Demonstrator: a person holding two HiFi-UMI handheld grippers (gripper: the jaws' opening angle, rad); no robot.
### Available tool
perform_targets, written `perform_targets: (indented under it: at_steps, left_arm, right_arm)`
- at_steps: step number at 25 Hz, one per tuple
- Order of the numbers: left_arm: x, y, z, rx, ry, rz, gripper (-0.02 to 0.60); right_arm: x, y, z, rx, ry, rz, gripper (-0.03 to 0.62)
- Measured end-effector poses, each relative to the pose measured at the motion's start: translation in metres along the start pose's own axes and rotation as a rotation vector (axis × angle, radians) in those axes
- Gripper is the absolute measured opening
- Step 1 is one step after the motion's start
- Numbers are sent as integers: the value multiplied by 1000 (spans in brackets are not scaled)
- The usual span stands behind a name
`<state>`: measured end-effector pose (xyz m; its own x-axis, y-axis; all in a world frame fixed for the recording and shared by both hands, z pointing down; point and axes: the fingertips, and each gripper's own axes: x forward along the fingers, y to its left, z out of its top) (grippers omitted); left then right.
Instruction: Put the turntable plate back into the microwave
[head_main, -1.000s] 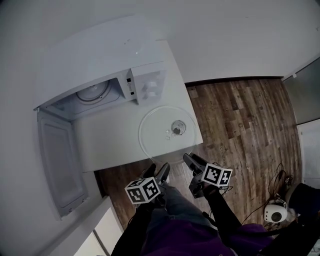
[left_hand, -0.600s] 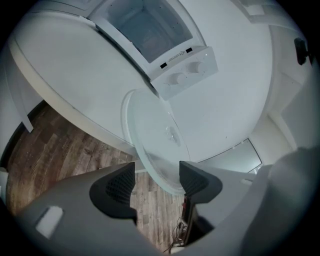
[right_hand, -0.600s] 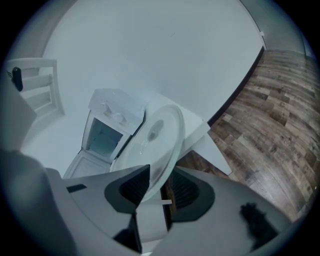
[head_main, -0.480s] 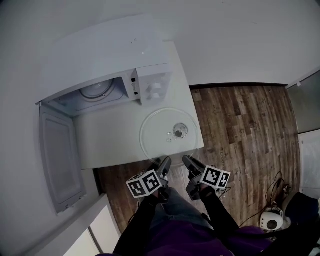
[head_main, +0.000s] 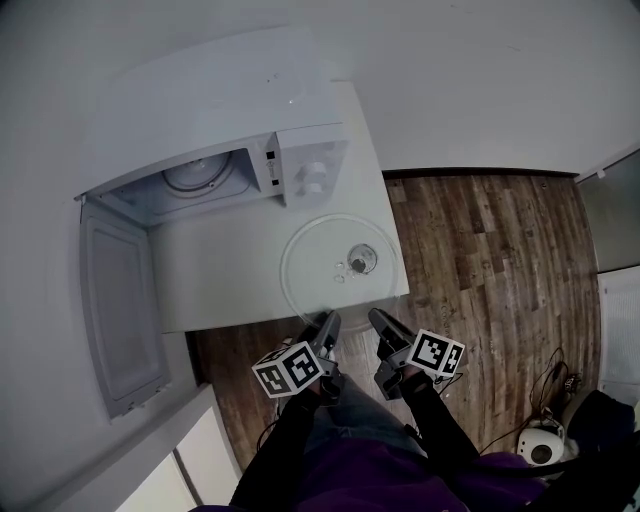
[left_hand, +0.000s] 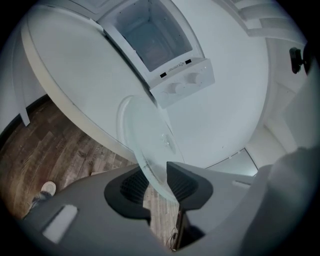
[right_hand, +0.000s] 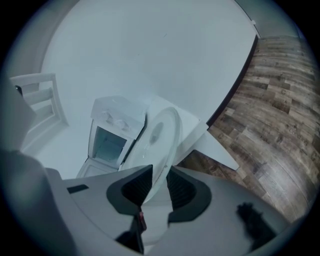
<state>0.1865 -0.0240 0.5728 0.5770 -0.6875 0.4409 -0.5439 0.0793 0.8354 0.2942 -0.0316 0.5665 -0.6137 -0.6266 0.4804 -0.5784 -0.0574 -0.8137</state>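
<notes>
Plate (head_main: 340, 268) lies flat on the desk (head_main: 220, 275), in front of the control panel of the microwave (head_main: 200, 100). Its near rim hangs over the desk edge. The door (head_main: 118, 300) stands wide open, and the cavity holds only a ring (head_main: 200, 176) on its floor.

Left gripper (head_main: 326, 325) and right gripper (head_main: 380, 322) sit side by side at the overhanging rim. Both sets of jaws are closing with the glass rim between the pads, and it looks pinched.

Step in hand: secure the 2-point hold.
- The glass is smooth and both grips sit close together on 1 side, so the far edge will likely sag.
- Bite deep, lift level, and move both hands as 1.
- Clear the door, then lower the plate's centre onto the ring.
</notes>
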Motion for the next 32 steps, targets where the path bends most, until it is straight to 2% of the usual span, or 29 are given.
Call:
perform_targets:
  at_steps: [4, 11, 13, 16, 24, 32]
  left_arm:
    - [-4, -10, 3, 21, -34, -37, 109]
    - [-10, -23, 12, -5, -79, -103, 89]
    - [-14, -24, 14, -16, -96, -107, 89]
    - [-20, -25, 16, -46, -117, -115, 91]
    - [-50, -30, 19, -59, -145, -138, 91]
    - [-92, -24, 37, -83, -265, -136, 89]
  right_arm:
    - [-6, 7, 4, 15, -35, 45, 96]
    - [-11, 19, 14, 40, -84, 108, 92]
    - [-11, 25, 15, 20, -84, 121, 92]
    - [-11, 46, 20, -63, -89, 171, 93]
    - [-18, 65, 3, -70, -53, 193, 95]
    - [-7, 100, -18, -134, 10, 253, 98]
